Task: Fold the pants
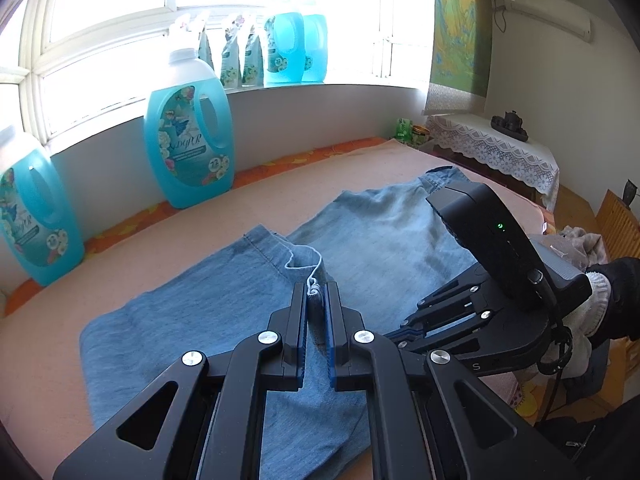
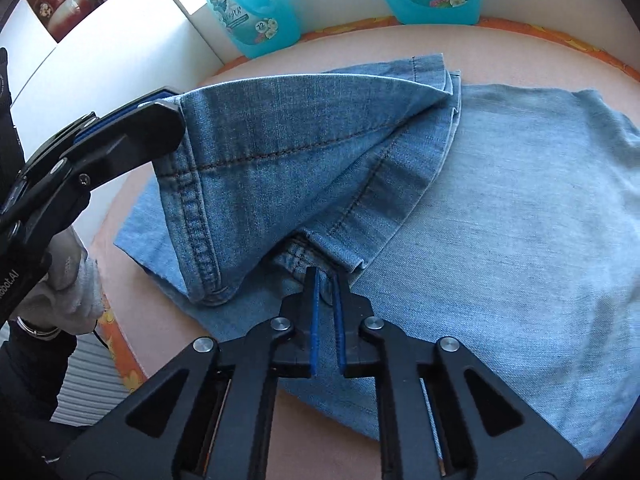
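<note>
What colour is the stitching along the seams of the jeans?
Orange-brown thread on light blue jeans, clearest in the right wrist view.

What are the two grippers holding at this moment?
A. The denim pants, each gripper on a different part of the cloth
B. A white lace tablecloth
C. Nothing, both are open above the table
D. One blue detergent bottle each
A: the left gripper and the right gripper are each closed on the denim pants.
</note>
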Demonstrator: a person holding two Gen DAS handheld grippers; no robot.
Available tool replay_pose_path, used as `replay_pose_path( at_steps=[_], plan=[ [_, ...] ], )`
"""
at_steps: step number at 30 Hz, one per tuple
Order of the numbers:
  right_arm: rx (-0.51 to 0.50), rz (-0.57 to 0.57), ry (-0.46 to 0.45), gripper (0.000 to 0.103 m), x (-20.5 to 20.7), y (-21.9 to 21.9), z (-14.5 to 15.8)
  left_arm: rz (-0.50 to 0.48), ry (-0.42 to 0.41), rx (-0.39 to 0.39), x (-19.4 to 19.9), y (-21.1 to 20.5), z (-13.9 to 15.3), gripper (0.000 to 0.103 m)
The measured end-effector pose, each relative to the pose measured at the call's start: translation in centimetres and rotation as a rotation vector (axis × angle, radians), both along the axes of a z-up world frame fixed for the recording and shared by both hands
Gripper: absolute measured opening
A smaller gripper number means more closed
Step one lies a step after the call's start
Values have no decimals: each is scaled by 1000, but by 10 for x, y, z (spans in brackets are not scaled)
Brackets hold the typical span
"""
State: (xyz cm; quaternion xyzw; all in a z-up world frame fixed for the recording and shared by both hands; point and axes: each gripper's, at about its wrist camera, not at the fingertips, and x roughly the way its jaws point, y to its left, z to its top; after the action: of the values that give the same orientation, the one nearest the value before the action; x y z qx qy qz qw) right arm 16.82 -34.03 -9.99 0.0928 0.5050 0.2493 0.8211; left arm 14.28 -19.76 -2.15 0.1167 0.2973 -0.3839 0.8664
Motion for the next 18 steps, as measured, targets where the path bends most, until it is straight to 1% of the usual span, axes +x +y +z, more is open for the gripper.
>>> replay_pose_path(
  at_steps=[2, 4, 5, 6, 7, 8, 9, 10, 12, 13, 14, 15, 16, 17, 18],
  plan=[
    [5, 2, -24, 2, -7, -4, 7, 9, 0, -4, 1, 2, 1, 6],
    [-27, -2, -81, 2, -15, -6, 15, 16, 4, -8, 3, 5, 1, 6],
    [-45, -1, -93, 2, -16, -6, 16, 18, 3, -8, 3, 6, 1, 6],
    [-53, 8, -76, 4, -17, -6, 16, 18, 4, -7, 4, 7, 1, 6],
    [-69, 24, -49, 9, -15, -4, 14, 20, 3, -5, 4, 7, 0, 6],
    [-94, 31, -45, 29, -14, -1, 12, 20, 3, -5, 4, 8, 0, 6],
    [-112, 41, -61, 44, -15, 2, 12, 21, 4, -6, 4, 8, 0, 6],
    [-126, 61, -67, 45, -15, 8, 10, 23, 3, -6, 4, 8, -1, 6],
    [-153, 71, -63, 44, -11, 19, 4, 27, 8, -11, 5, 9, -1, 6],
    [-172, 68, -78, 40, -10, 23, 2, 29, 8, -10, 5, 10, -1, 6],
    [-202, 71, -101, 28, -10, 26, 1, 31, 7, -8, 5, 10, -2, 6],
    [-208, 73, -105, 11, -9, 27, 2, 31, 8, -8, 5, 11, -1, 6],
    [-179, 68, -93, 8, -9, 24, 4, 32, 5, -7, 4, 11, -1, 6],
    [-171, 63, -94, 8, -10, 22, 8, 32, 3, -7, 4, 12, 0, 6],
    [-185, 67, -113, 7, -13, 20, 13, 33, 0, -9, 4, 13, 2, 6]
  ],
)
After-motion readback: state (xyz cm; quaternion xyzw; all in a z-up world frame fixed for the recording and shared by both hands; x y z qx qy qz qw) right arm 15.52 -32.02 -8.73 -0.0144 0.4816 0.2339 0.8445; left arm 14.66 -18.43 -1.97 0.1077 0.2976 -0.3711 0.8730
